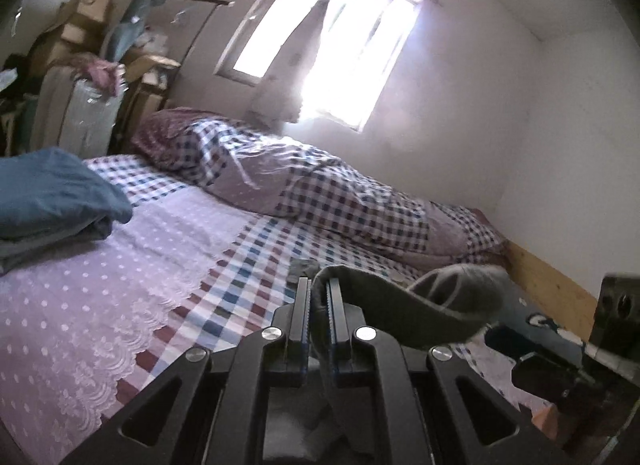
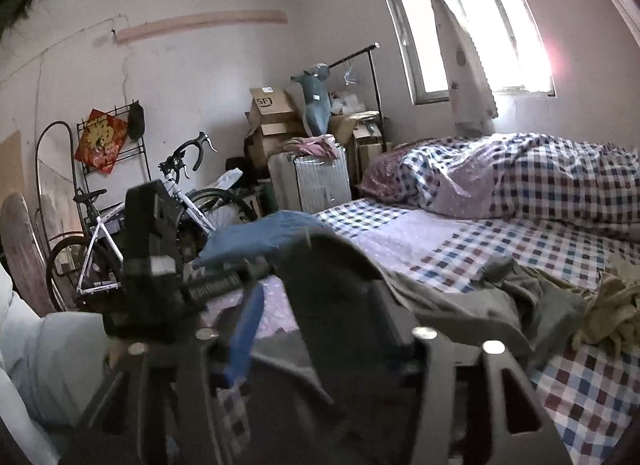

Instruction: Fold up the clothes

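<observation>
Garment: grey-green garment (image 2: pixel 460 301) lies partly spread on the checked bed (image 1: pixel 168 249), its near edge lifted off the sheet; held by that edge so, I judge, it can be carried over for a fold.
Folded pile: blue folded clothes (image 1: pixel 56 201) sit at the far left of the bed, well apart from the garment, likely finished pieces kept out of the working space.
Left tool: left tool (image 1: pixel 319 297) is clamped together on the garment's hem, which loops out to the right from between the jaws; it points a little below level, across the bed toward the window wall.
Right tool: right tool (image 2: pixel 320 329) has its jaws apart, with the cloth draped between and over them; blur hides whether the pads touch it, so I judge the grip loosened, not firm. It points slightly downward along the bed.
Loose cloth: pale yellowish cloth (image 2: pixel 612 305) is bunched at the right, just beside the garment, apparently awaiting its turn.
</observation>
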Motion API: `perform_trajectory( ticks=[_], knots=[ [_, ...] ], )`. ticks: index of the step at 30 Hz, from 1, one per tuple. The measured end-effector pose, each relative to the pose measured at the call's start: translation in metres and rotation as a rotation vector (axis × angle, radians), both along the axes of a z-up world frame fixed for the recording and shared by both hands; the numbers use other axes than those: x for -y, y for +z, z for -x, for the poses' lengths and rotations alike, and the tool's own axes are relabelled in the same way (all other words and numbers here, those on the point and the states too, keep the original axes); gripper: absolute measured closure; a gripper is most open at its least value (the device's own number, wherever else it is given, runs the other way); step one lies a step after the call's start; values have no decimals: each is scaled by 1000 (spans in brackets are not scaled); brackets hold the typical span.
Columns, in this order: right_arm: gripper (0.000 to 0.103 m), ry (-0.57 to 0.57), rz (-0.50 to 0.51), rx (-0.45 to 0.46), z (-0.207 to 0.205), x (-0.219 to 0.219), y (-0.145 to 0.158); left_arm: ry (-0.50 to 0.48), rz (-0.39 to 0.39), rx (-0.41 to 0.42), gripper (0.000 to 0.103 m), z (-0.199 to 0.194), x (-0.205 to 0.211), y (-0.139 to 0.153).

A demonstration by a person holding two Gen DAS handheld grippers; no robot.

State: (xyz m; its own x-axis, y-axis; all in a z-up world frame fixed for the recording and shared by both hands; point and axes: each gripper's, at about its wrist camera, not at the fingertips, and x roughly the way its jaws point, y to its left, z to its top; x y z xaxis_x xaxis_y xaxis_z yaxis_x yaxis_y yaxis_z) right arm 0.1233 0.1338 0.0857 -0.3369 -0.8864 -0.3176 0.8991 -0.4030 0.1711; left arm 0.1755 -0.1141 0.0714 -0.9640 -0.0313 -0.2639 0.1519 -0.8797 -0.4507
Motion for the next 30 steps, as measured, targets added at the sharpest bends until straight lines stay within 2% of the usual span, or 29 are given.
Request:
perform_trajectory(
  ticks=[4, 7, 8, 11, 16, 23, 26, 28, 30],
  knots=[
    [45, -76, -12, 14, 28, -25, -10, 38, -39, 11, 98, 0, 17, -5],
    [45, -203, -26, 50, 60, -45, -23, 62, -53, 9, 99, -1, 26, -6],
    [45, -242, -46, 66, 71, -47, -30, 70, -56, 7, 102, -2, 30, -6],
    [45, -345, -114, 121, 102, -50, -56, 95, -67, 1, 102, -5, 40, -6],
    [45, -359, -214, 152, 124, -36, -85, 60, -117, 41, 102, 1, 51, -15],
    [45, -275, -223, 152, 120, -22, -93, -24, -151, 105, 100, 13, 48, -27],
    [45, -252, -258, 146, 116, -12, -99, -56, -171, 131, 94, 19, 47, -32],
    [45, -232, -272, 147, 114, -5, -102, -84, -186, 140, 83, 22, 44, -35],
    [45, -218, -284, 144, 113, 1, -106, -120, -205, 141, 57, 24, 41, -37]
  ],
)
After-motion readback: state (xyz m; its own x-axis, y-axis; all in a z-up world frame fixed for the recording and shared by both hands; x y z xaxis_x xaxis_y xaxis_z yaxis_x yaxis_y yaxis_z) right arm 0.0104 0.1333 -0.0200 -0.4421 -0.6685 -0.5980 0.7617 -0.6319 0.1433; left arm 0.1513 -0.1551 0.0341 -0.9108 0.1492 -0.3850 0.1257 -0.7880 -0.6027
